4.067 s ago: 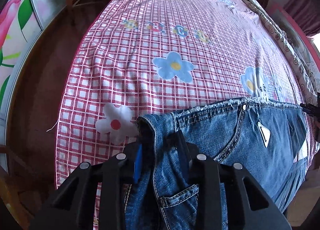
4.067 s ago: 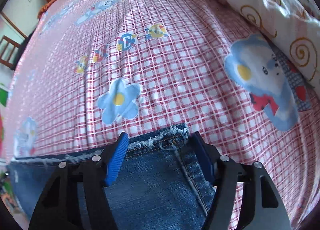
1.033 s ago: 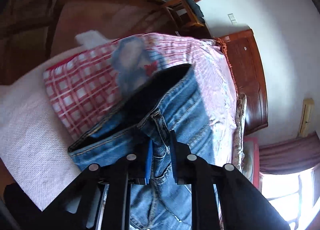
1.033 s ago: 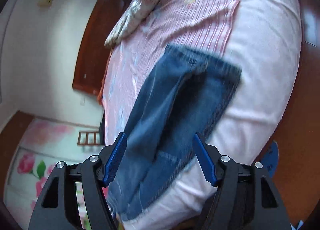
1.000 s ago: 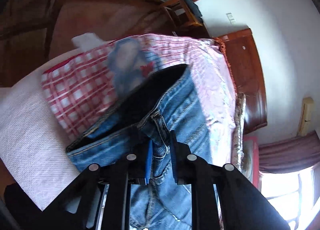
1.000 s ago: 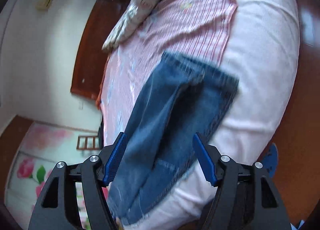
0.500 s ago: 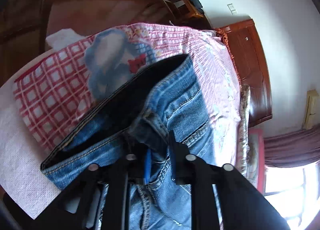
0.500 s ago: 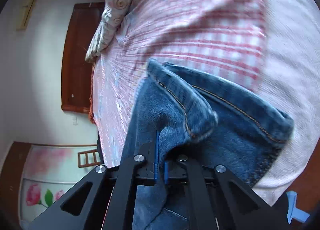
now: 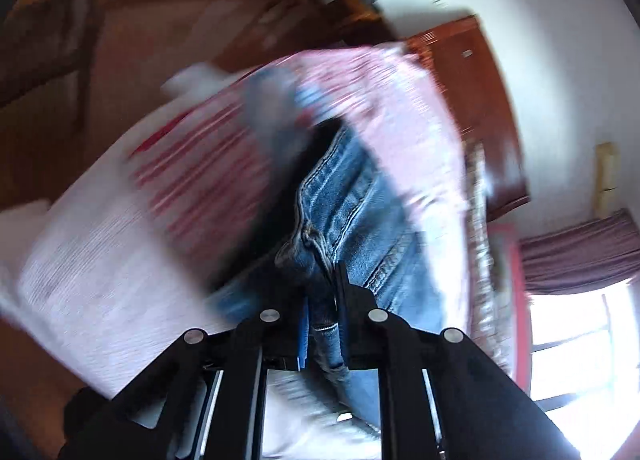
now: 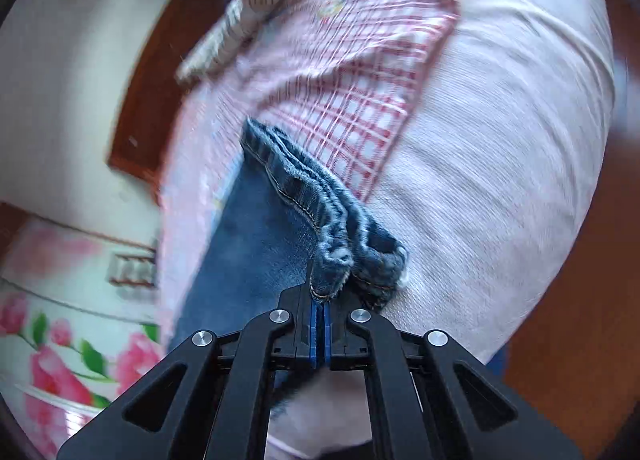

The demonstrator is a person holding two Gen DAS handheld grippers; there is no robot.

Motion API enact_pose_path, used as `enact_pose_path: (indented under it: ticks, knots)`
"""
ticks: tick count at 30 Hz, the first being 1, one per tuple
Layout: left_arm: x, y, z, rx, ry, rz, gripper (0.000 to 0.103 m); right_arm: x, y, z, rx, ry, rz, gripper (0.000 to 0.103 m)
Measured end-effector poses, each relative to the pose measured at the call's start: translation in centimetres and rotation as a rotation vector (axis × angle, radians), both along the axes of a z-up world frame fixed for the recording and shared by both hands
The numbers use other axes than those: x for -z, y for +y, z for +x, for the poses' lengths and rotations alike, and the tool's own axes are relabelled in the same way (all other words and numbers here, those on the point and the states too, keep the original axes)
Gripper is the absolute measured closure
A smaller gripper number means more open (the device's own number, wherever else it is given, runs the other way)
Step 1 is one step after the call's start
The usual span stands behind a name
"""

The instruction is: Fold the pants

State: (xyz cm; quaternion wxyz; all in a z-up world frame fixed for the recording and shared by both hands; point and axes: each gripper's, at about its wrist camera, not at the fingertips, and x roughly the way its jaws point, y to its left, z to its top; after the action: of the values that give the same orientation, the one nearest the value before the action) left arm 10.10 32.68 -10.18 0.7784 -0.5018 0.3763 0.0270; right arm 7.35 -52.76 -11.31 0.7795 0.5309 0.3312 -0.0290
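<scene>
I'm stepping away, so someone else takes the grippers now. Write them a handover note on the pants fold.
Left gripper: shut on the jeans at the waistband, near a belt loop.
Right gripper: shut on a bunched denim edge of the jeans.
The jeans lie partly on the checked sheet, reaching to the bed's pale mattress edge.
Done: both ends gripped.
Left: make the fold, lay it flat on the bed, let go. The left view is blurred, so check the grip first.

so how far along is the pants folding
Done: both grips are on. The left claw pinches the jeans at the waist, and the right claw is shut on the bunched hems. In hand: the jeans hang stretched over the bed. Left: the folds themselves.
</scene>
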Motion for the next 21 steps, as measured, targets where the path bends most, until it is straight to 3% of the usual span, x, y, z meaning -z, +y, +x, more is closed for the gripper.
enact_pose_path:
  ticks: [2, 4, 7, 11, 17, 21]
  knots:
    - [0.7, 0.1, -0.4, -0.012, -0.011, -0.009, 0.092, -0.6, 0.5, 0.0, 0.002, 0.02, -0.045, 0.103]
    - [-0.2, -0.5, -0.1, 0.007, -0.011, 0.056, 0.092, -0.9, 0.6, 0.5, -0.009, 0.036, -0.056, 0.103]
    - [-1.2, -0.8, 0.1, 0.017, -0.026, 0.065, 0.092, -1.2, 0.5, 1.0, -0.025, 0.047, -0.071, 0.103]
    - [-2.1, -1.0, -0.2, 0.027, -0.042, 0.078, 0.092, -1.1, 0.2, 1.1, -0.001, 0.039, -0.035, 0.103]
    - [-2.0, 0.3, -1.1, -0.021, -0.074, 0.016, 0.092, -3.6, 0.1, 0.2, 0.016, -0.004, -0.051, 0.103]
    - [-1.7, 0.5, -1.7, -0.018, -0.063, 0.021, 0.092, -3.9, -0.2, 0.6, 0.011, 0.032, -0.09, 0.103]
